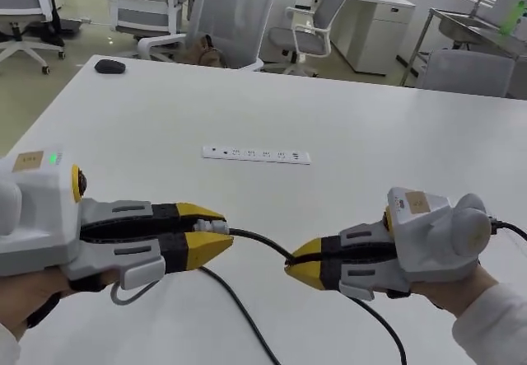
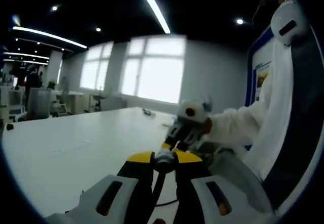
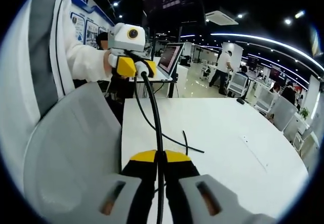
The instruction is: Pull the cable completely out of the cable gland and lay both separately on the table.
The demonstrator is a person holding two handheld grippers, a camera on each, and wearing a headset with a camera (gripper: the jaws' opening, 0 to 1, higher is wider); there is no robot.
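While the left gripper (image 1: pixel 228 231) clamps the gland (image 1: pixel 216 226) and the right gripper (image 1: pixel 290 267) pinches the cable (image 1: pixel 260 239), open table (image 1: pixel 247 101) lies ahead

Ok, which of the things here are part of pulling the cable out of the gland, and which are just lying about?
In the job: cable gland in the left gripper's shut jaws; black cable clamped by the right gripper.
Lying about: white power strip, black mouse, office chairs beyond the table.
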